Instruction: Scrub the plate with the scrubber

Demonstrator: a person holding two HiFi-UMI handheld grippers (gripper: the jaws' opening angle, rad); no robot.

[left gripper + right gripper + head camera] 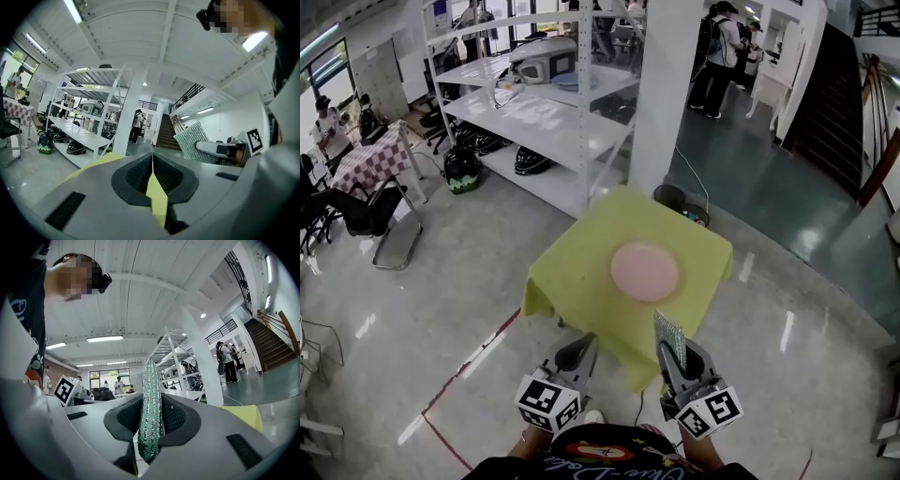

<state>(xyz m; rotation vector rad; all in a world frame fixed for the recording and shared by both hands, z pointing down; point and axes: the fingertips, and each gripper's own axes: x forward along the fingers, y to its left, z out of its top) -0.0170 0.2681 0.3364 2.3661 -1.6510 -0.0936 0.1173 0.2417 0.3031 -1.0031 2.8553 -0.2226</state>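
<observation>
Two grippers sit lowest in the head view, side by side before the person's torso, both pointing level toward the table, each with one marker cube at its rear.

Left gripper [579,349]: fingers pressed together, nothing between them.

Right gripper [677,360]: fingers pinching one scrubber [671,337], a silvery-green glittering pad. The pad stands on edge, upright, and sticks out above and ahead of the fingers.

One table [567,286] stands just ahead of the grippers, draped in a yellow-green cloth, one corner pointing at the person.

One plate [645,272], round and pink, lies flat on the cloth, a little right of the tabletop's middle. It is apart from both grippers and from the scrubber.

One red tape line [473,361] runs across the grey floor left of the table.

One white pillar [667,94] rises behind the table, with one white shelf rack [539,117] to its left.

One checked table [370,161] stands at the far left edge. Several people stand in the far right background, too small to count exactly.
</observation>
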